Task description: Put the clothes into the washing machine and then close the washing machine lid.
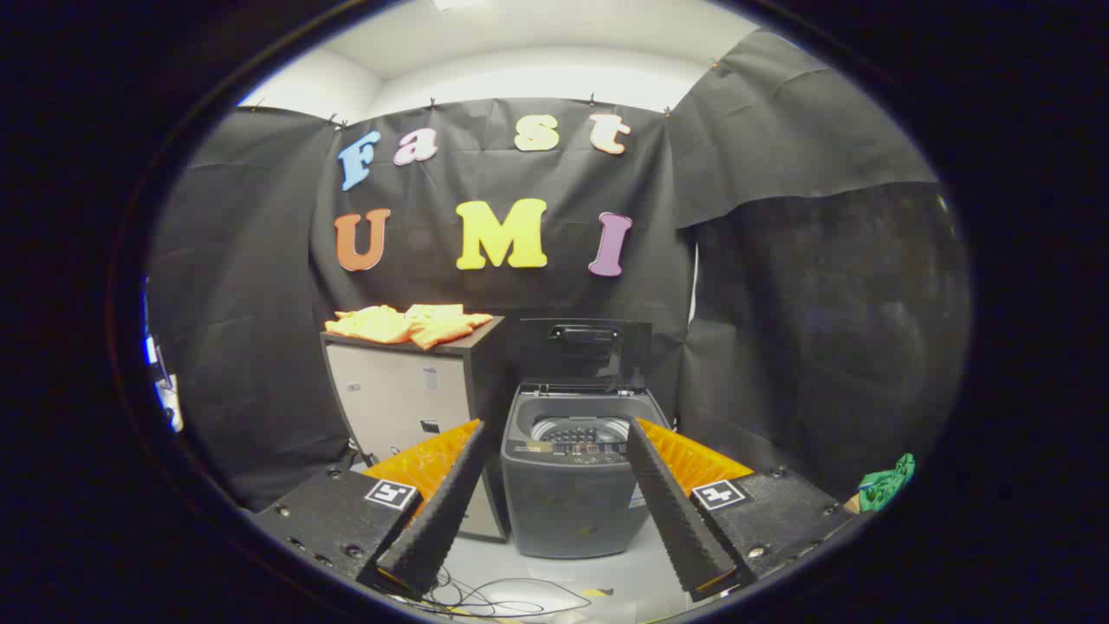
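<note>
Orange clothes (407,325) are seen lying on the cabinet (403,394) at centre left, beside the open-lidded washing machine (572,485), so the spread, empty gripper (559,442) is best raised leftward and closed on one garment's edge.

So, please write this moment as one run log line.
tool: open, empty | orange cloth pile: on cabinet | grey top-load washer: lid up

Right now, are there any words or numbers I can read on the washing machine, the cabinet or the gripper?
Washing machine control panel: markings too small to read.
Cabinet stickers: too blurred to read.
Gripper, fingers open with the washing machine beyond them: two square markers, patterns only, no words.
</note>
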